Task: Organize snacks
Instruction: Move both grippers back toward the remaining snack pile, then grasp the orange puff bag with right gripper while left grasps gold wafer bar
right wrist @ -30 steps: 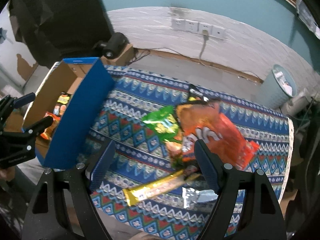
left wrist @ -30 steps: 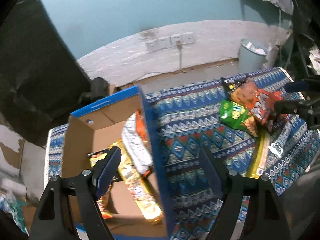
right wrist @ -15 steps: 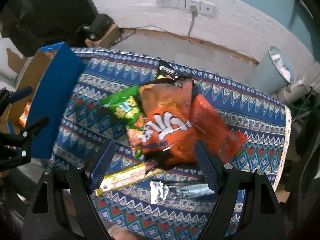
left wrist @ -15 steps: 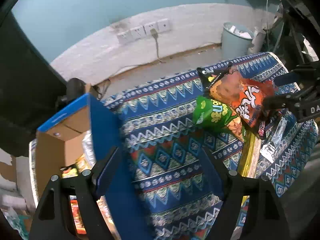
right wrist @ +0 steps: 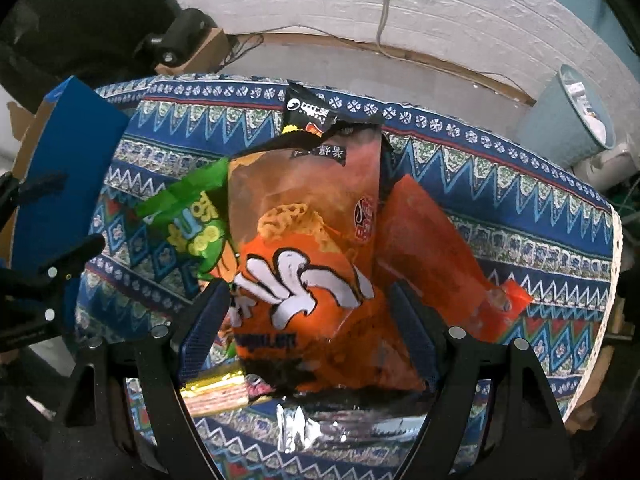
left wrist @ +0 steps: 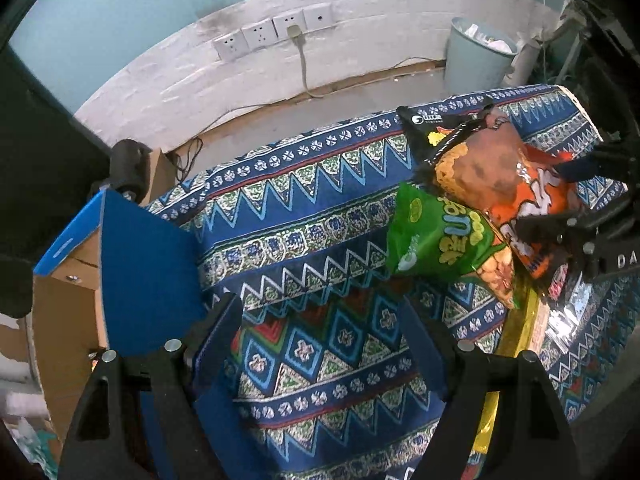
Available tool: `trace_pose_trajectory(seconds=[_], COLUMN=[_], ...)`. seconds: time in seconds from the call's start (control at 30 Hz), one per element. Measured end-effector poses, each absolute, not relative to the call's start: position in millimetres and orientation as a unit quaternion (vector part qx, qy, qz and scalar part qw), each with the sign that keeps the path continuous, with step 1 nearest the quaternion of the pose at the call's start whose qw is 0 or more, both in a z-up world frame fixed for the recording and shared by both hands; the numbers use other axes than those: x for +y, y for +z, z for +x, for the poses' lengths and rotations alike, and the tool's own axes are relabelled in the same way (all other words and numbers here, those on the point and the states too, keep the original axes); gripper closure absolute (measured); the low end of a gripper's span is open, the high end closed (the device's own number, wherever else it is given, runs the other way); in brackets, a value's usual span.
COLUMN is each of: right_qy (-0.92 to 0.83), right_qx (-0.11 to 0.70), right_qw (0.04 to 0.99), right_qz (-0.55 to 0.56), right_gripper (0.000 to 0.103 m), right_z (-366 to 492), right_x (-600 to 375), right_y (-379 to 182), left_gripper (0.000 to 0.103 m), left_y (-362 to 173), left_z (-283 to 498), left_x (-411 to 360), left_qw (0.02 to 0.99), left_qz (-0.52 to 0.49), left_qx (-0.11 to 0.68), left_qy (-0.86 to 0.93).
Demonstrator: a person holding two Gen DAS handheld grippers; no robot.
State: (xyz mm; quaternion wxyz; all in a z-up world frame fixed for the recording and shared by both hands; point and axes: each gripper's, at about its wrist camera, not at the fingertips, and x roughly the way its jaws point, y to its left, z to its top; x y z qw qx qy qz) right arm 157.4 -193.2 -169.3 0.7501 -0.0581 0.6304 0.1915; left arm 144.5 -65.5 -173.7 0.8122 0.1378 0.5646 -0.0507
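A pile of snack bags lies on the patterned cloth [left wrist: 304, 216]. On top is a big orange chip bag [right wrist: 304, 240], over a green bag [right wrist: 196, 224], a red bag [right wrist: 432, 264] and a black packet [right wrist: 312, 112]. A yellow wafer pack [right wrist: 216, 392] and a silver packet [right wrist: 320, 428] lie nearer. My right gripper [right wrist: 308, 304] is open and straddles the orange bag's lower half from above. My left gripper [left wrist: 320, 320] is open over bare cloth, between the cardboard box [left wrist: 64, 320] and the green bag [left wrist: 436, 244]. The right gripper [left wrist: 540, 198] shows over the orange bag [left wrist: 500, 176].
The box's blue flap [left wrist: 148, 264] stands up right beside my left finger. A pale blue waste bin [right wrist: 568, 120] stands on the floor behind the table, below wall sockets [left wrist: 272, 34] with a plugged cable. A dark device [right wrist: 180, 36] sits on a small carton at the back left.
My left gripper has swung from above the box to the right, lower over the cloth. My right gripper has sunk and come in over the orange bag. Both stay open.
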Motion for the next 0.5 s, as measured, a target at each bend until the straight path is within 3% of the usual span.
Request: trace_pose_trajectory(seconds=[0.33, 0.37, 0.43, 0.5], right_qy=[0.193, 0.195, 0.195, 0.192], right_qx=[0.629, 0.628, 0.627, 0.623], right_qw=[0.75, 0.751, 0.752, 0.755], right_qz=[-0.066, -0.06, -0.062, -0.067], right_gripper=[0.023, 0.024, 0.038, 0.043], right_z=[167.3, 168.2, 168.4, 167.5], right_x=[-183.1, -184.7, -185.4, -187.6], right_y=[-187.7, -187.7, -187.5, -185.1], left_gripper=[0.022, 0.022, 0.022, 0.022], left_y=[-190.2, -190.2, -190.2, -188.8], left_z=[156.6, 156.4, 155.8, 154.5], left_x=[-68.8, -69.4, -69.4, -71.2], left_qw=[0.802, 0.802, 0.802, 0.803], left_qz=[0.126, 0.127, 0.127, 0.126], left_qx=[0.58, 0.58, 0.58, 0.579], left_qy=[-0.059, -0.06, -0.06, -0.062])
